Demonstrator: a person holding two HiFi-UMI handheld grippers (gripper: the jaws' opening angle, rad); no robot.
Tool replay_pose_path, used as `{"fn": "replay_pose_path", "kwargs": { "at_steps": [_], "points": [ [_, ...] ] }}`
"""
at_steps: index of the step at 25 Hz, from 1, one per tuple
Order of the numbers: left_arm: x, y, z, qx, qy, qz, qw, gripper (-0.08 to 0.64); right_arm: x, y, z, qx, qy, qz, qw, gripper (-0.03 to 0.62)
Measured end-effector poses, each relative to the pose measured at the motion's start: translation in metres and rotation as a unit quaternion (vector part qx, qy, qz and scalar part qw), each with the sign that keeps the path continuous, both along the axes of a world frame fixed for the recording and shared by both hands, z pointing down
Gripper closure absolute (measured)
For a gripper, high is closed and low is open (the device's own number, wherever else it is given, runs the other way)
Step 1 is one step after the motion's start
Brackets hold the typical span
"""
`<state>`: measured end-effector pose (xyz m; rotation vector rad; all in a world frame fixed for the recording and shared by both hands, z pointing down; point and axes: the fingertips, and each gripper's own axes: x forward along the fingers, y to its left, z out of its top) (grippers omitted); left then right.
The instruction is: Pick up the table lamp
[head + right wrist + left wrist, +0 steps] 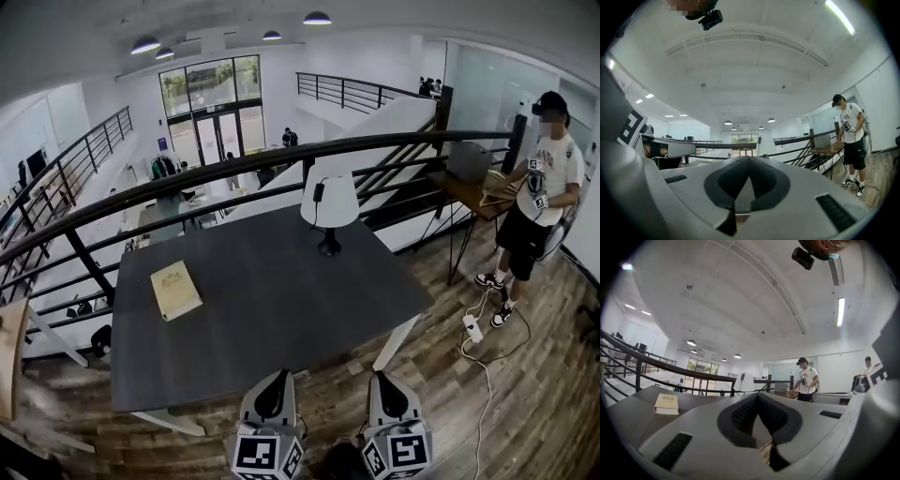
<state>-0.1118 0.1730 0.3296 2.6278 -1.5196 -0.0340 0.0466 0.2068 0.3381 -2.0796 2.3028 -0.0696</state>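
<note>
The table lamp point(329, 200) has a white shade and a black foot; it stands at the far edge of the dark grey table point(281, 309), close to the railing. It shows small and far off in the left gripper view point(746, 382) and in the right gripper view point(764, 146). My left gripper point(278, 377) and right gripper point(382, 378) hang side by side just short of the table's near edge, both pointing level toward the lamp. Each is shut and holds nothing, as the left gripper view point(758, 397) and the right gripper view point(750, 162) show.
A cream book point(175, 289) lies on the table's left part. A black railing point(234, 164) runs behind the table. At the right a person point(542, 202) stands by a small wooden table point(469, 192). A white power strip point(472, 328) with its cord lies on the floor.
</note>
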Motion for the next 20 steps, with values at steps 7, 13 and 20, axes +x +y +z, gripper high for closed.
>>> {"fn": "replay_pose_path", "kwargs": {
  "at_steps": [7, 13, 20],
  "points": [
    [0.029, -0.078, 0.01, -0.003, -0.005, -0.016, 0.9999, 0.531, 0.034, -0.083, 0.013, -0.008, -0.009, -0.015, 1.0, 0.591],
    [0.057, -0.152, 0.013, 0.002, 0.005, -0.04, 0.9992, 0.531, 0.067, -0.164, 0.019, -0.015, -0.005, -0.031, 0.999, 0.591],
    [0.087, -0.218, 0.022, -0.014, 0.006, -0.059, 0.9981, 0.531, 0.098, -0.237, 0.033, -0.029, -0.014, -0.056, 0.998, 0.591]
  ]
}}
